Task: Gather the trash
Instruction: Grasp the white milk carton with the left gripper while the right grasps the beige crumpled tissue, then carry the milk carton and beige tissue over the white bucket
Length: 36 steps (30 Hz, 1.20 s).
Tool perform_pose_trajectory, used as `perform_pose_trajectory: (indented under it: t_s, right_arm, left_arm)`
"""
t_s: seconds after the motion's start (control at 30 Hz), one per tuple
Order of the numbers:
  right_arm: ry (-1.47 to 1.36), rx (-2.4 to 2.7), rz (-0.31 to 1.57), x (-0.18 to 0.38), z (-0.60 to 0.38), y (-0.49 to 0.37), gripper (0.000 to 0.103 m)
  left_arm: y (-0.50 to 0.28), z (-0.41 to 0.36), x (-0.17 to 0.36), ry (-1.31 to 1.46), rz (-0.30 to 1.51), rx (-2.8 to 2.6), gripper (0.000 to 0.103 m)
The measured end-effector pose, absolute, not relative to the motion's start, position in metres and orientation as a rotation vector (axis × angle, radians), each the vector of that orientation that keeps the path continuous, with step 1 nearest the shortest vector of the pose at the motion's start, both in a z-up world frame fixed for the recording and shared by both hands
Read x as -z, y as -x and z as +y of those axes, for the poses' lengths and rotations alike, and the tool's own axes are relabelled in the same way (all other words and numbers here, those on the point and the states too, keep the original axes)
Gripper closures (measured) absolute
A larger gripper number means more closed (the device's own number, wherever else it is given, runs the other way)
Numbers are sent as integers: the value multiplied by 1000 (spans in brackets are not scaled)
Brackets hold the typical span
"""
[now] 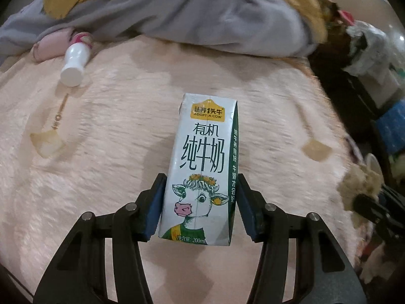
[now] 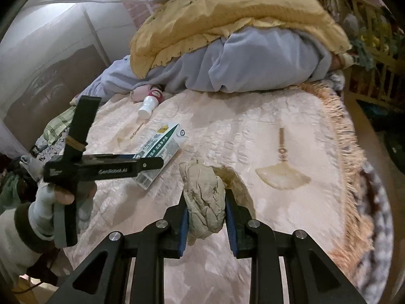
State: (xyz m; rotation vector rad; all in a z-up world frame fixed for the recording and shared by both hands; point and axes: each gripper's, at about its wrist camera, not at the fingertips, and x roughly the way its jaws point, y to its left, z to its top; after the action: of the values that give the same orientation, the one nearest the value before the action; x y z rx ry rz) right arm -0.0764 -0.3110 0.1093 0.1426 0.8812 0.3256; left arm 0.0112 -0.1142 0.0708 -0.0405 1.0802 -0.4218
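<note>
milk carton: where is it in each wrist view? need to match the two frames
Left wrist: milk carton at centre, upright in frame, between the left gripper pads, cow print facing the camera.
Right wrist: same carton left of centre, slanted, partly behind the left gripper seen side-on.
Shared landmark: white bottle lying on the pink bedspread beyond the carton.

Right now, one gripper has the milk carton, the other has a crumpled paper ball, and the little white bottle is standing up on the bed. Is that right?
Not quite. The white bottle is lying on its side on the bed cover, near the grey blanket; the left wrist view shows it. The rest holds: the left gripper has the milk carton, and the right gripper has the crumpled paper ball.
</note>
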Motion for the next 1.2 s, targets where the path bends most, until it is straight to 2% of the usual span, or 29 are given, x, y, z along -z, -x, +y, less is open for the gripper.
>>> perform_pose_trajectory:
  t_s: [0.53,1.2]
  right_arm:
    - [-204,-160,803,-142,-379,158,79]
    - [-267,-5,745,-161,-460,224,79]
  left_arm:
    - [73,-220,-132,-60,968,567,51]
    - [126,-322,-149,-194,912,695,51]
